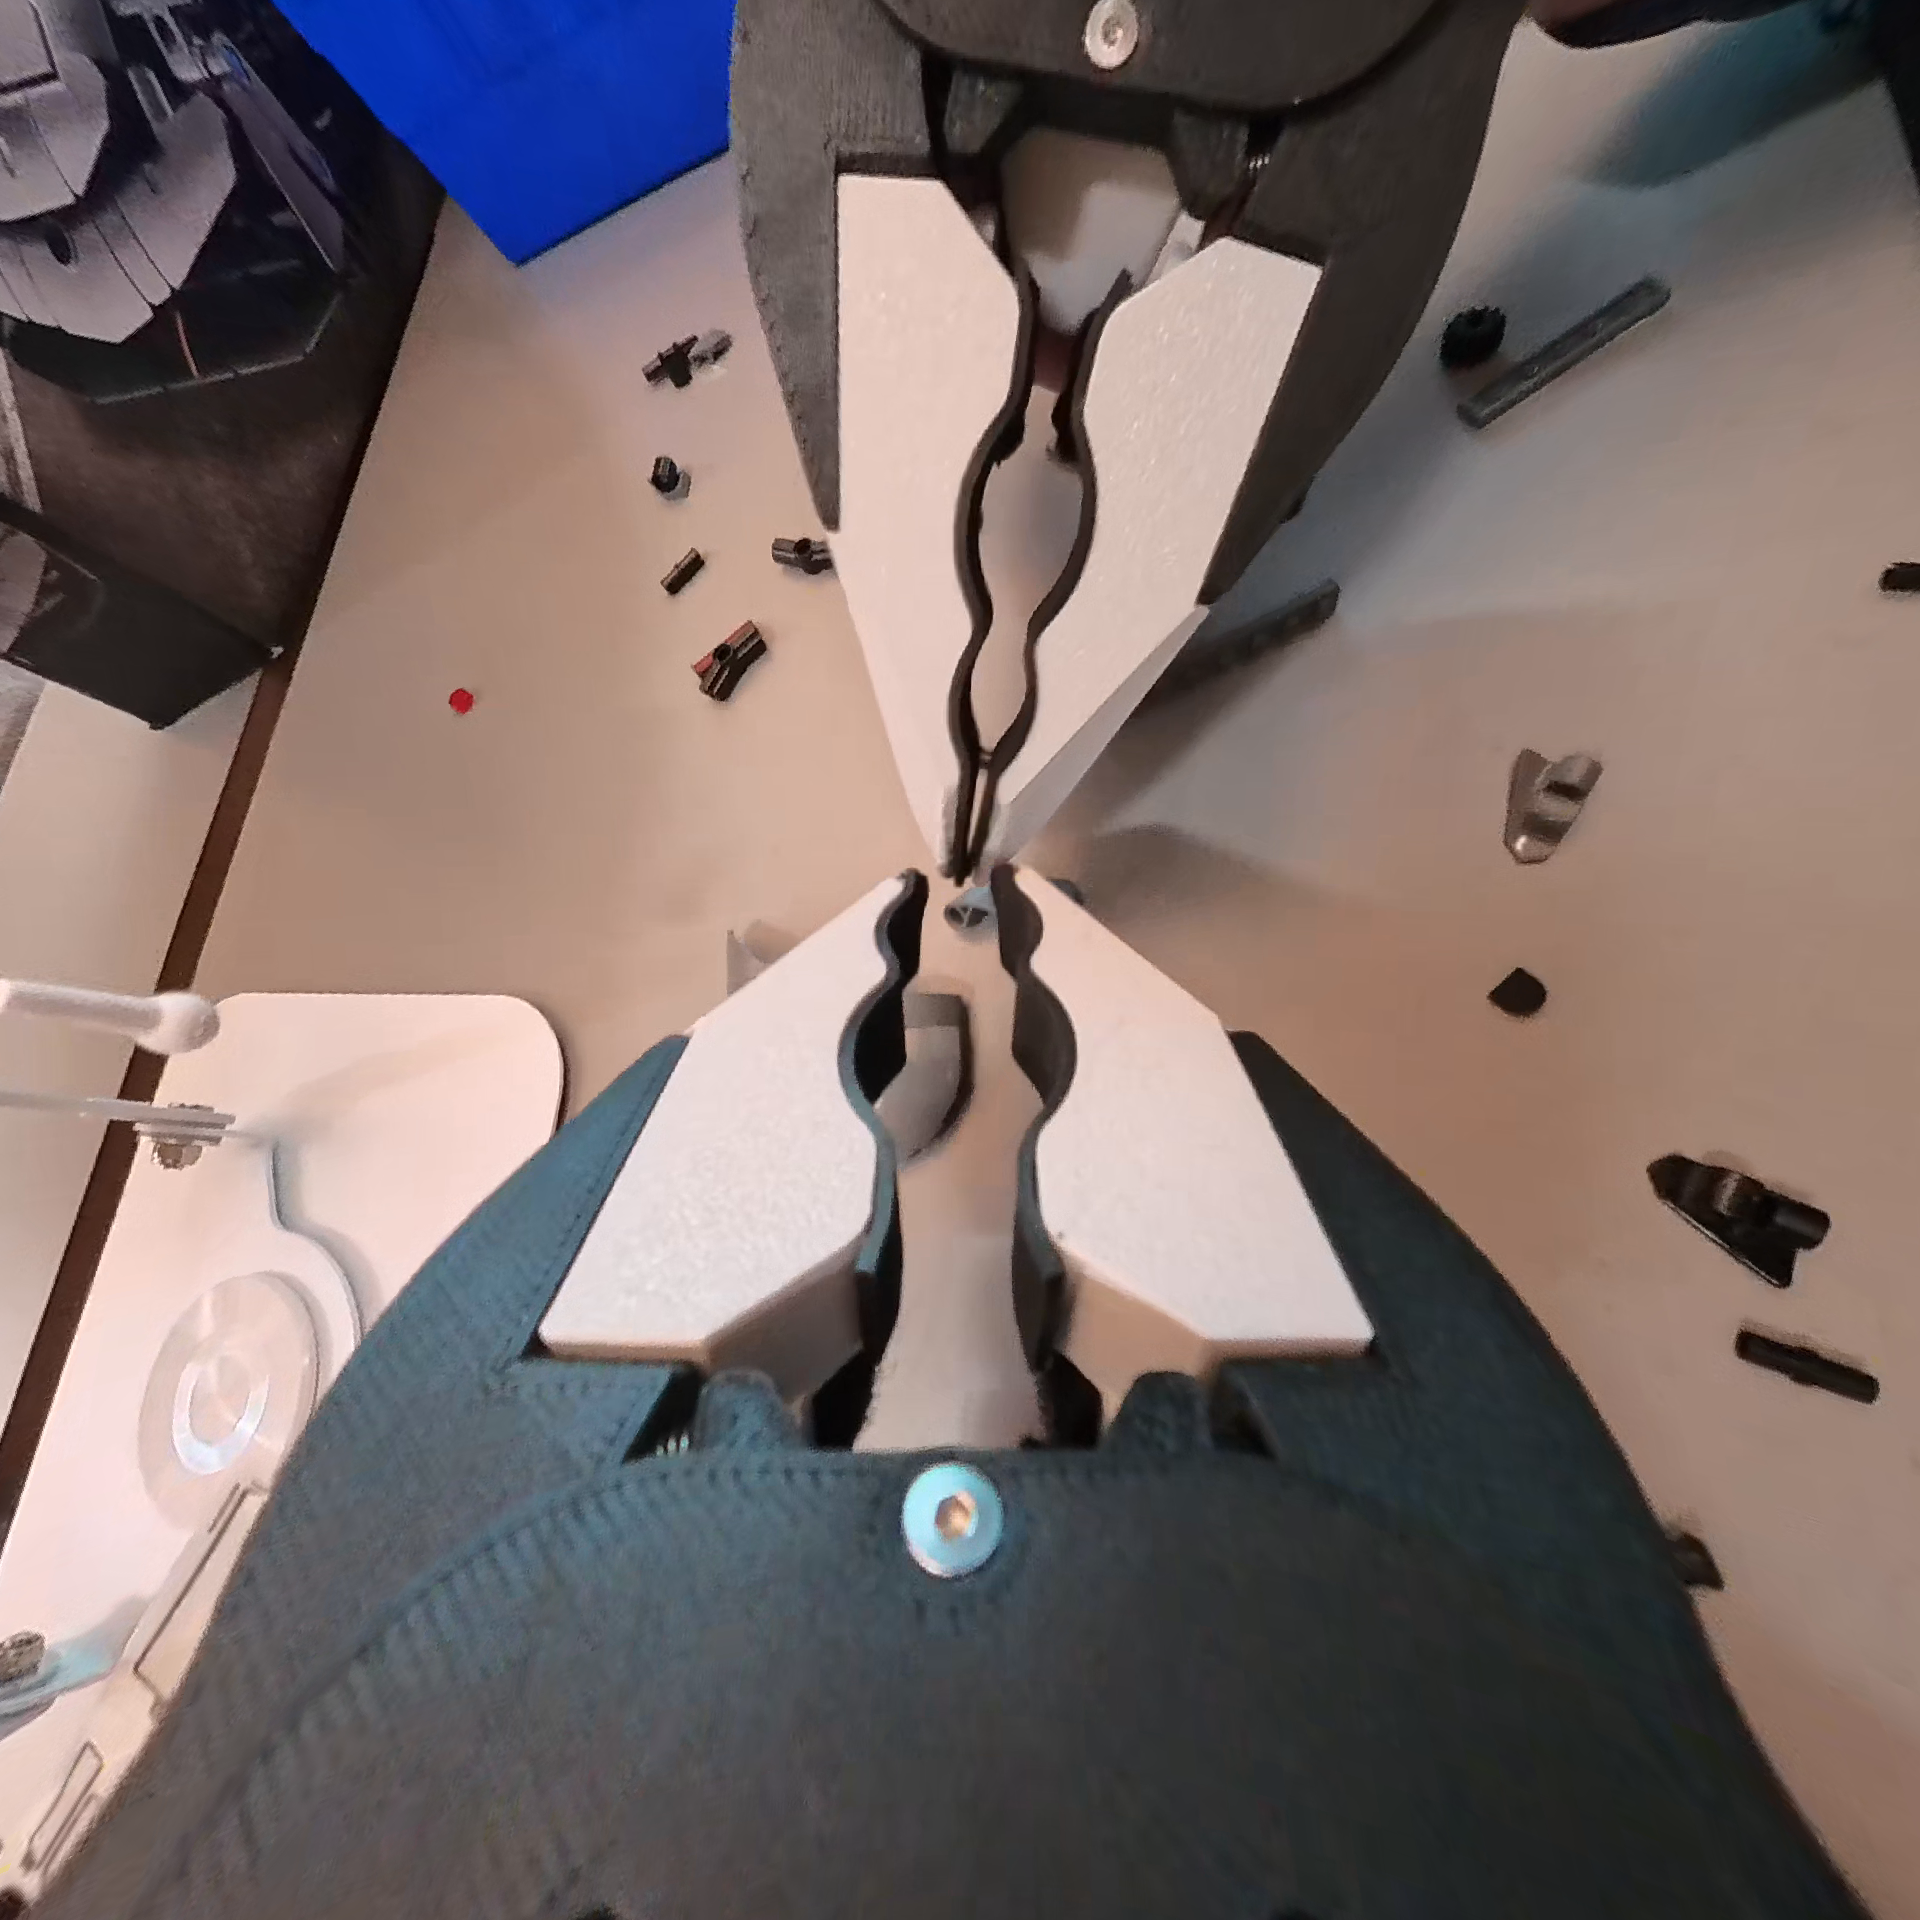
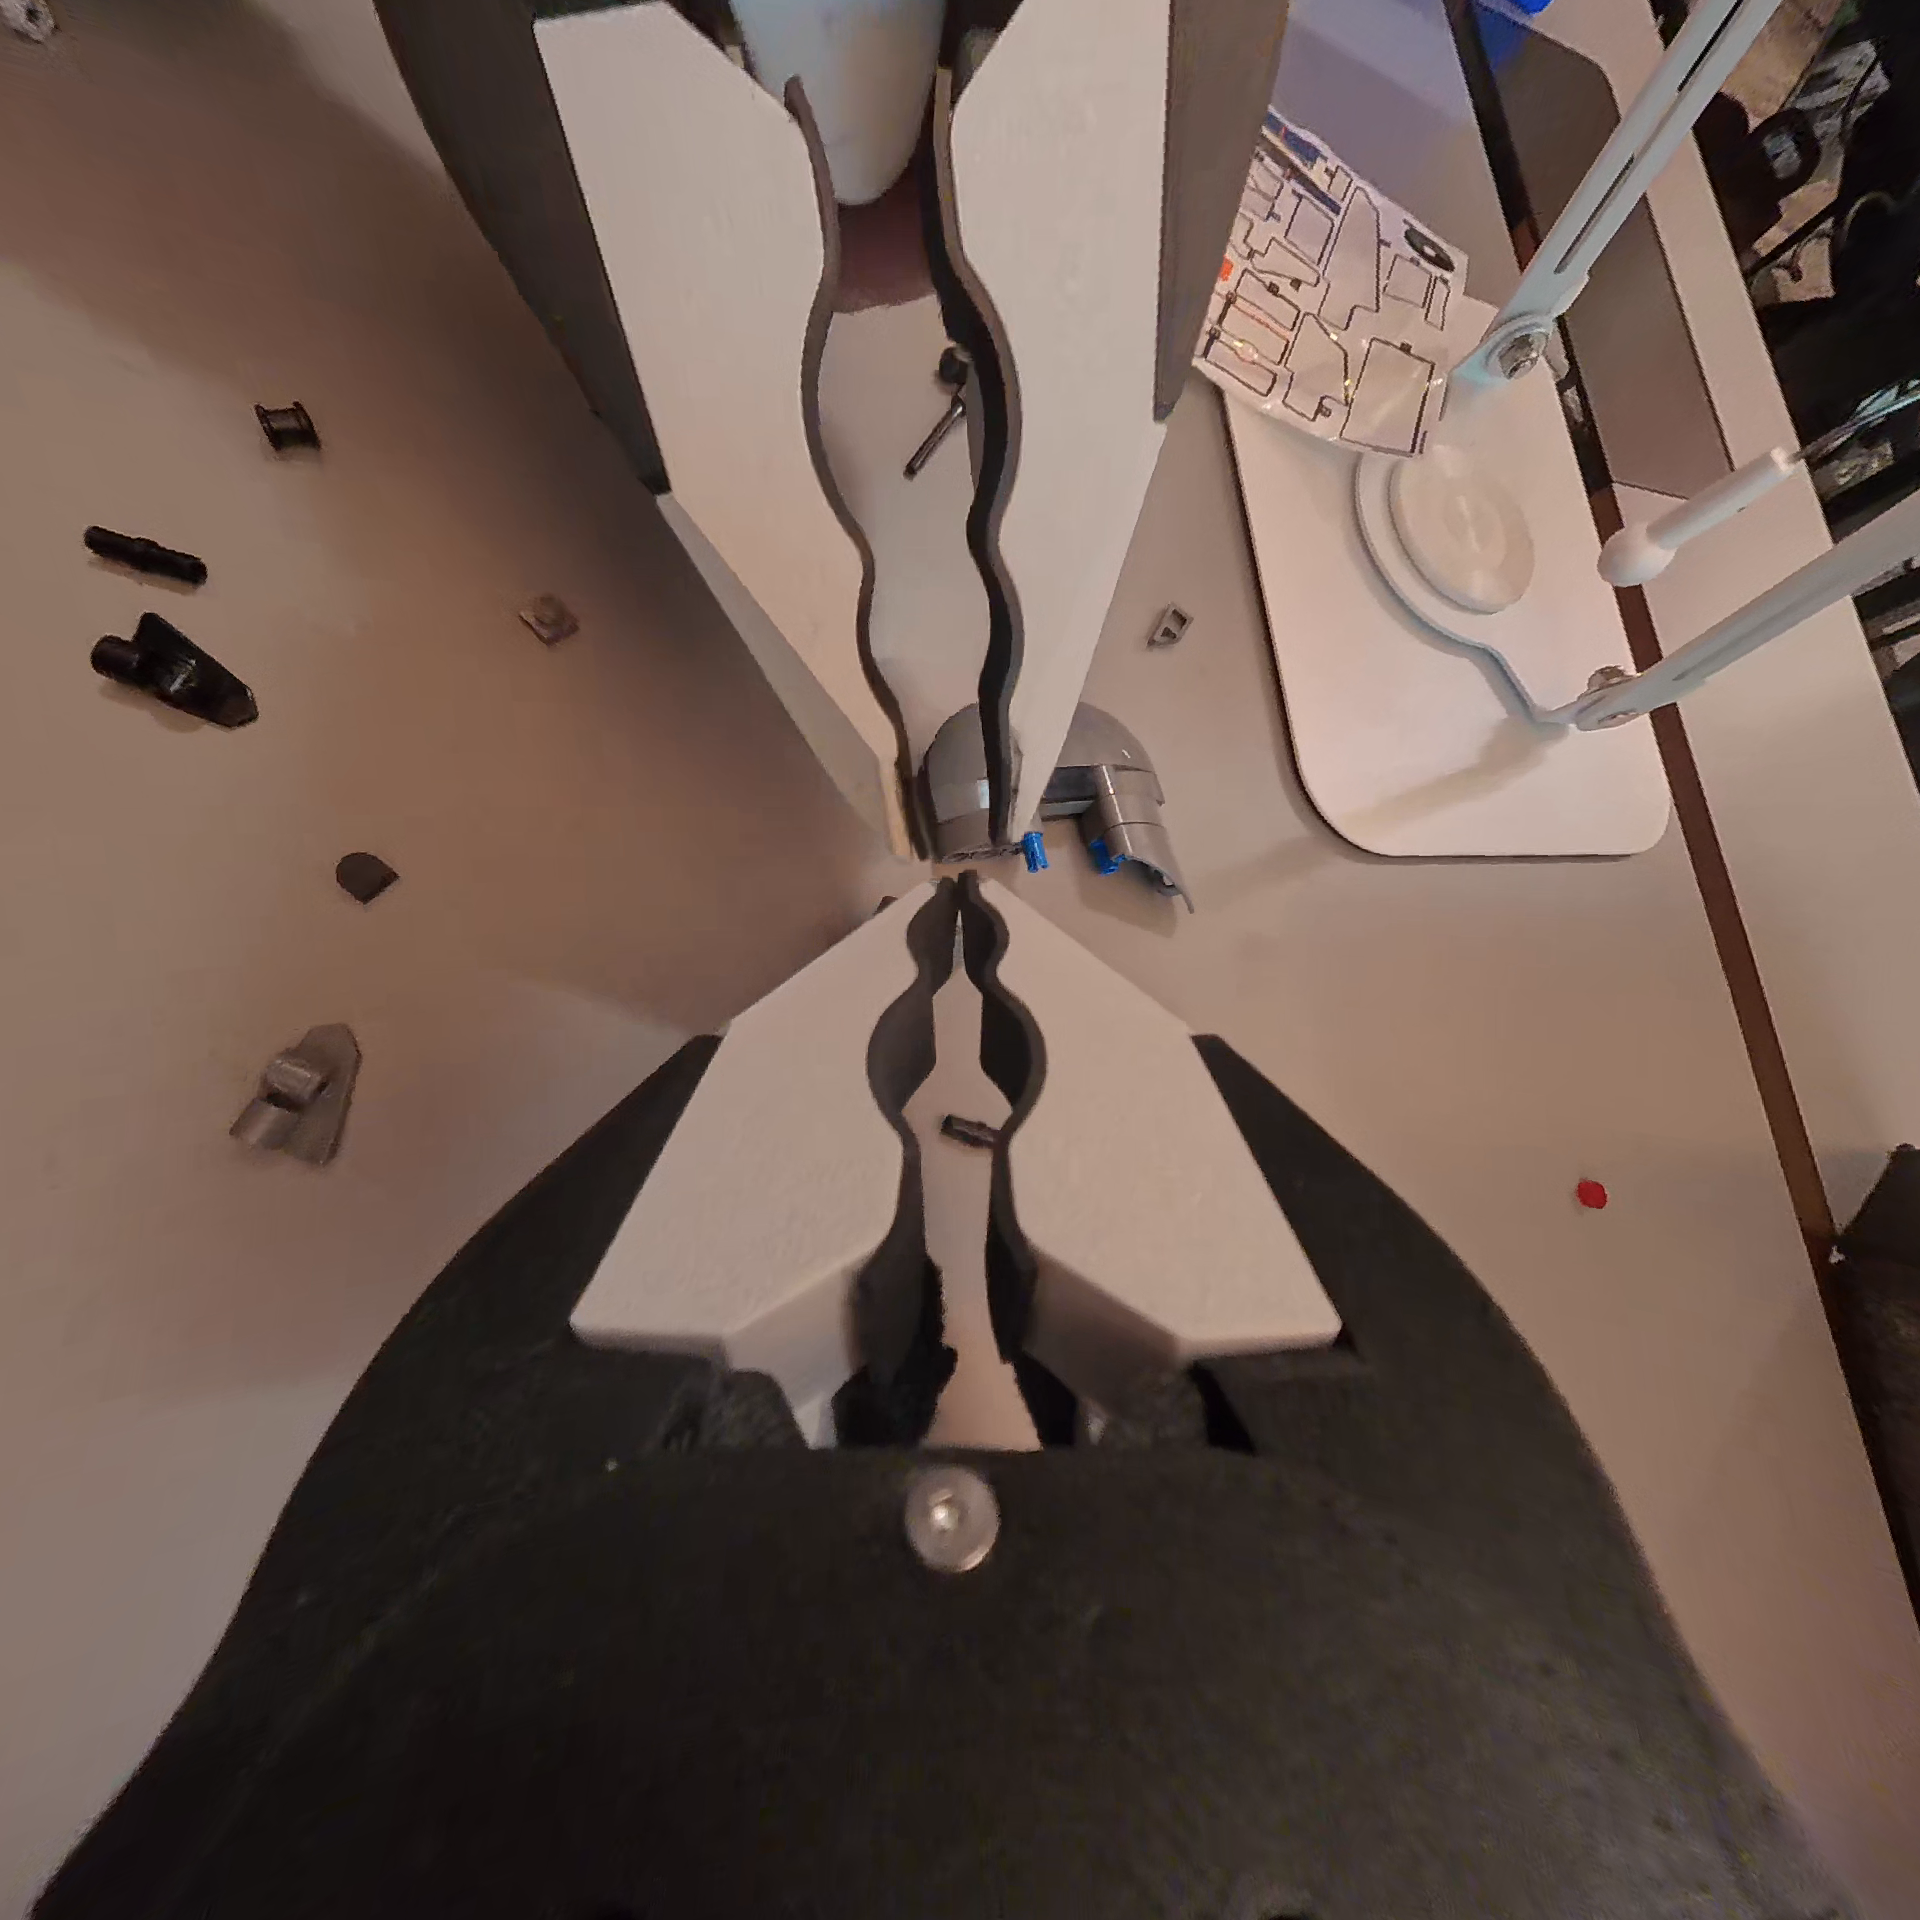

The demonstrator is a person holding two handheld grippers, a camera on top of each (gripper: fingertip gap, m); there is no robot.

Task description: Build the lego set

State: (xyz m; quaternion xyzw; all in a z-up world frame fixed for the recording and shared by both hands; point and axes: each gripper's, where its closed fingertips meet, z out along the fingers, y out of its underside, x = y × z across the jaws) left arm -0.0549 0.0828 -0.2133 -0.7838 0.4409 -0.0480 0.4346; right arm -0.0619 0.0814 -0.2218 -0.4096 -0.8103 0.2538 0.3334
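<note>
A grey curved lego assembly [image 2: 1117,758] with two blue pins [image 2: 1034,850] lies on the tan table [image 2: 1351,1039]. My left gripper [image 1: 958,894] stands over it with its jaws a little apart. A small round grey end [image 1: 968,916] of the assembly sits between its tips, against the right pad [image 1: 1006,914], with a gap to the left pad. In the right wrist view the left gripper [image 2: 951,831] straddles the assembly. My right gripper [image 2: 958,888] is shut, its tips just in front of the assembly's near edge, tip to tip with the left gripper; it also shows in the left wrist view [image 1: 966,868].
Loose black pieces [image 1: 732,660] [image 2: 171,665] and grey pieces [image 1: 1548,821] [image 2: 301,1091] lie scattered on the table. A red stud [image 2: 1590,1195] lies apart. A white stand base [image 2: 1455,727] and a sticker sheet [image 2: 1340,312] are beside the assembly. A blue box [image 1: 520,104] stands farther back. My left and right fingertips are right by each other. Both grippers' tips are roughly 20 centimetres from the red stud [image 2: 1590,1195]. It turns up in the left wrist view [image 1: 462,701] as well.
</note>
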